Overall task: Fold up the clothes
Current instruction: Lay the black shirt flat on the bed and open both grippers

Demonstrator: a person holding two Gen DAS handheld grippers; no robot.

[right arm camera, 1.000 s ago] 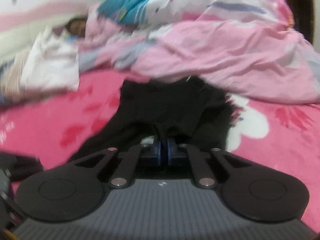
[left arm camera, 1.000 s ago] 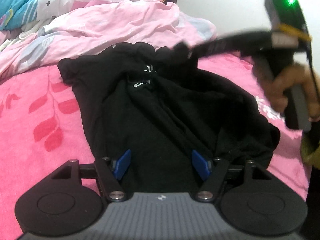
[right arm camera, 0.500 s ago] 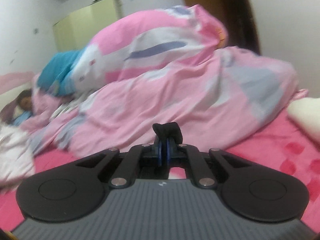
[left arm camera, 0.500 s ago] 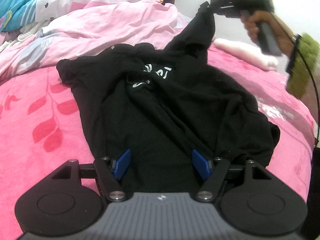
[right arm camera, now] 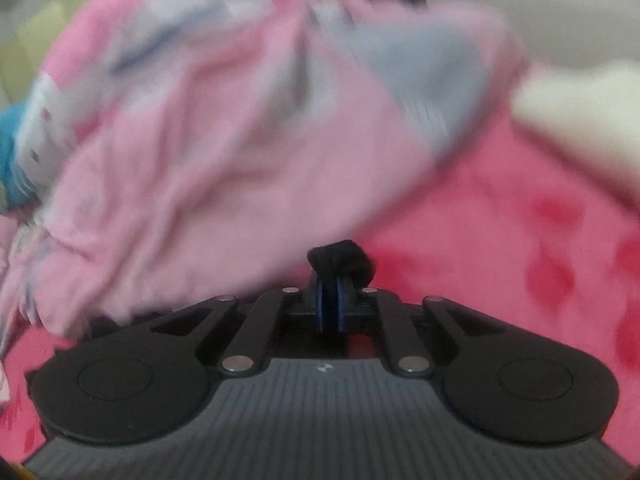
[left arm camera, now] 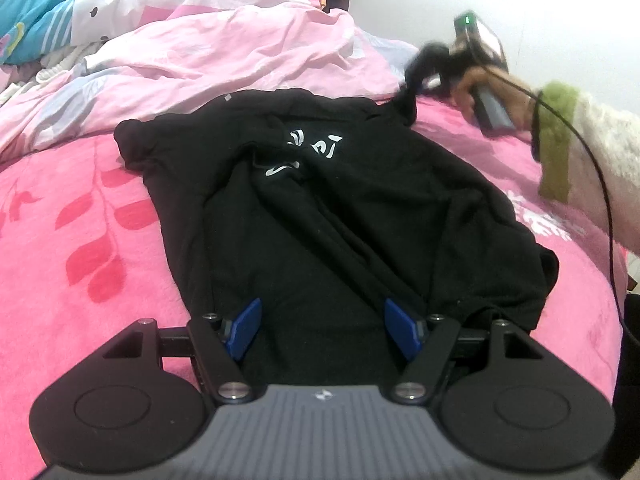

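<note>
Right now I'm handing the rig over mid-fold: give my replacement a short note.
Left gripper: open, low over the near hem of the black shirt, gripping nothing.
Right gripper: pinches a bunch of the shirt's far right corner; its jaws are opening.
Shirt: lying wrinkled, print up, on the pink bedspread, duvet behind.
Done: far corner drawn out to the right.
Left: smooth it flat, then every fold.

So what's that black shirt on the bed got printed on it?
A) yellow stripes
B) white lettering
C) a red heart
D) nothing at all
B: white lettering shows near the far end of the black shirt, which lies on the pink blanket.
</note>
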